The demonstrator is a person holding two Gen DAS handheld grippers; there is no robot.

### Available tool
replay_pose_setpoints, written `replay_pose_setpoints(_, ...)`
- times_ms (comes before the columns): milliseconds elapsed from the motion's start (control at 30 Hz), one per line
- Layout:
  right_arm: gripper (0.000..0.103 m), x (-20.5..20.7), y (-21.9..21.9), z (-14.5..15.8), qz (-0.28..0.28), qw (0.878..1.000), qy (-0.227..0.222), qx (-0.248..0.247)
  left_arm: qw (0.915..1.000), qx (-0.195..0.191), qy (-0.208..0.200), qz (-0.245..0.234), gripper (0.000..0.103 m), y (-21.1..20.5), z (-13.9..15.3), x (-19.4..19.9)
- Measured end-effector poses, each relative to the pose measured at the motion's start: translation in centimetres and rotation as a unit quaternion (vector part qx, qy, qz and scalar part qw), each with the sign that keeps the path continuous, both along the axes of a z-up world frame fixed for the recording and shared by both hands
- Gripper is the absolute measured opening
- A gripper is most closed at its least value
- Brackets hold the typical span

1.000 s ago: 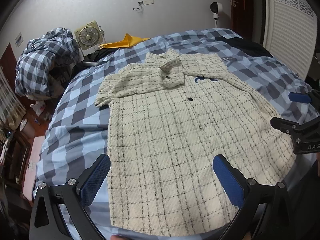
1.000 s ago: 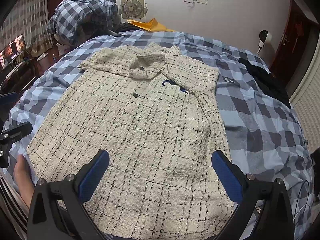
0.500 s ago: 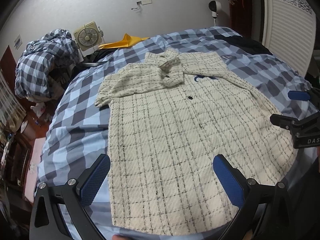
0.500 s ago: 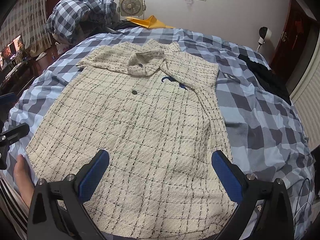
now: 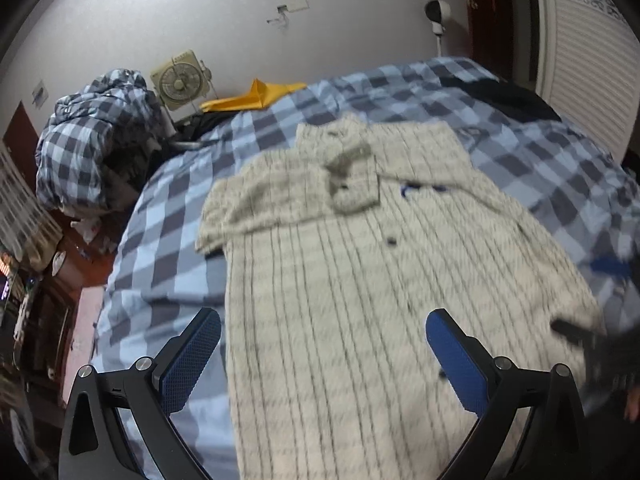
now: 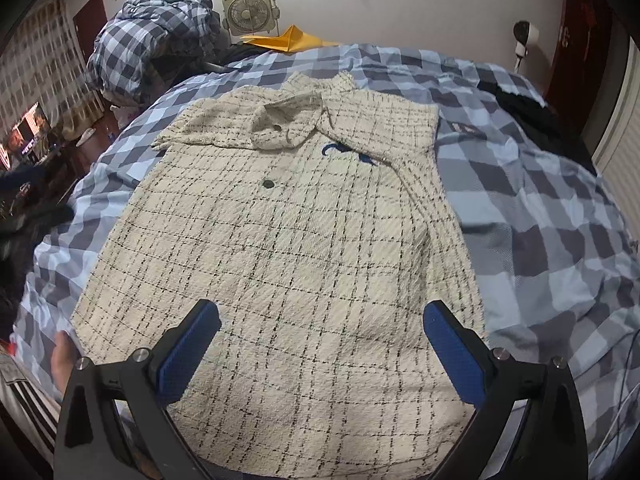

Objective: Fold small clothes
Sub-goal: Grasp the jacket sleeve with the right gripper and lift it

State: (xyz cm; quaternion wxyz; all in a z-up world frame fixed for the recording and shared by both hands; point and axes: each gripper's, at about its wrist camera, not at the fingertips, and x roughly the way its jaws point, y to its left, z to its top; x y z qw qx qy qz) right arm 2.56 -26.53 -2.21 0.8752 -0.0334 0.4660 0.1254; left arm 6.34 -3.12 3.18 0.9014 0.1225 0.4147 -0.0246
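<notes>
Cream tweed crossed with thin black check lines: that's the shirt [image 6: 288, 248], spread flat and face up on the blue-and-grey checked bedspread [image 6: 560, 216], collar toward the wall, hem toward both cameras. A dark button [image 6: 267, 184] sits on the shirt's centre line, and a blue embroidered mark [image 6: 346, 151] lies just beyond it toward the collar, off to the right.

The right gripper [image 6: 320, 344] is above the hem end of the shirt, jaws spread wide and holding nothing; the blue pads [image 6: 452, 356] frame the lower body of the shirt, with cloth filling the gap between them and running past on both sides.

The left gripper [image 5: 320, 352] is likewise wide open and empty. Its view is smeared with motion blur, but the shirt's left edge falls between the jaws: the left pad hangs over bare bedspread just beside the shirt, the right pad over the cloth itself.

At the shirt's near left corner, a hand [image 6: 64, 360] shows at the bed's edge. Beyond the collar, against the wall, stand a small fan [image 6: 250, 12] and a yellow sheet [image 6: 288, 40], with a bundled checked quilt [image 6: 156, 40] left of them.
</notes>
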Motion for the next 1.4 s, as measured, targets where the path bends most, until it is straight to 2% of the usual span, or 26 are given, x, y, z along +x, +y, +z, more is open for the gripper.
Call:
replay_pose_setpoints(67, 0.100, 0.0, -0.1, -0.1, 0.001, 1.000, 0.008, 0.007, 0.9997, -0.016, -0.008, 0.014, 0.103, 0.6, -0.3, 0.5)
replay_pose_setpoints(167, 0.100, 0.1, -0.2, -0.5, 0.002, 1.000, 0.022, 0.016, 0.9987, -0.041, 0.016, 0.025, 0.103, 2.1, -1.5, 1.2)
replay_pose_setpoints(233, 0.100, 0.6, -0.3, -0.8, 0.000, 0.999, 0.041, 0.029, 0.9982, -0.040, 0.028, 0.036, 0.103, 3.4, -2.1, 1.7)
replay_pose_setpoints(333, 0.100, 2.9, 0.2, -0.9, 0.003, 0.996, 0.062, 0.067, 0.9975, -0.030, 0.022, 0.060, 0.103, 5.0, -2.5, 2.2)
replay_pose_setpoints(400, 0.100, 6.6, 1.9, -0.7, -0.002, 0.994, 0.079, 0.076, 0.9960, -0.033, 0.028, 0.078, 0.103, 6.3, -2.8, 2.8)
replay_pose_setpoints(500, 0.100, 12.2, 5.5, -1.1, 0.000, 0.992, 0.095, 0.084, 0.9925, -0.063, 0.040, 0.097, 0.103, 8.3, -3.1, 3.7)
replay_pose_setpoints(600, 0.100, 18.5, 10.0, -2.5, -0.008, 0.991, 0.110, 0.074, 0.9901, -0.077, 0.038, 0.111, 0.103, 9.3, -3.0, 4.4)
replay_pose_setpoints(667, 0.100, 22.7, 12.8, -4.4, -0.021, 0.990, 0.129, 0.050, 0.9883, -0.088, 0.040, 0.118, 0.103, 10.0, -3.0, 4.9)
replay_pose_setpoints(767, 0.100, 26.3, 15.3, -7.1, -0.041, 0.987, 0.155, 0.026, 0.9841, -0.115, 0.046, 0.127, 0.103, 11.2, -2.9, 5.5)
replay_pose_setpoints(900, 0.099, 28.6, 16.4, -9.0, -0.070, 0.984, 0.162, 0.013, 0.9769, -0.154, 0.053, 0.139, 0.103, 12.5, -3.1, 6.2)
replay_pose_setpoints(933, 0.097, 28.7, 16.7, -9.4, -0.071, 0.984, 0.163, 0.016, 0.9755, -0.159, 0.056, 0.142, 0.103, 12.7, -3.2, 6.3)
replay_pose_setpoints(967, 0.083, 28.6, 17.1, -9.7, -0.067, 0.984, 0.165, 0.019, 0.9735, -0.165, 0.060, 0.146, 0.103, 12.9, -3.4, 6.5)
replay_pose_setpoints(1000, 0.065, 28.5, 17.6, -10.0, -0.061, 0.983, 0.170, 0.015, 0.9716, -0.173, 0.064, 0.149, 0.103, 13.1, -3.5, 6.6)
replay_pose_setpoints(1033, 0.058, 28.4, 18.0, -9.9, -0.058, 0.984, 0.171, 0.004, 0.9694, -0.181, 0.067, 0.152, 0.103, 13.2, -3.6, 6.6)
replay_pose_setpoints(1100, 0.017, 27.6, 18.5, -8.7, -0.054, 0.988, 0.141, -0.018, 0.9666, -0.192, 0.069, 0.155, 0.103, 13.4, -3.5, 6.4)
replay_pose_setpoints(1200, 0.010, 27.0, 18.0, -5.0, -0.070, 0.993, 0.099, 0.005, 0.9646, -0.199, 0.055, 0.163, 0.103, 13.8, -2.8, 6.0)
replay_pose_setpoints(1267, 0.009, 27.3, 18.6, -1.3, -0.083, 0.992, 0.092, 0.032, 0.9617, -0.207, 0.043, 0.174, 0.103, 14.5, -2.4, 5.7)
replay_pose_setpoints(1333, 0.009, 27.7, 21.2, 2.1, -0.074, 0.993, 0.083, 0.040, 0.9556, -0.217, 0.035, 0.196, 0.103, 15.6, -2.4, 5.5)
replay_pose_setpoints(1400, 0.009, 28.0, 26.2, 6.6, -0.032, 0.996, 0.066, 0.051, 0.9488, -0.226, 0.033, 0.218, 0.103, 16.7, -2.7, 5.4)
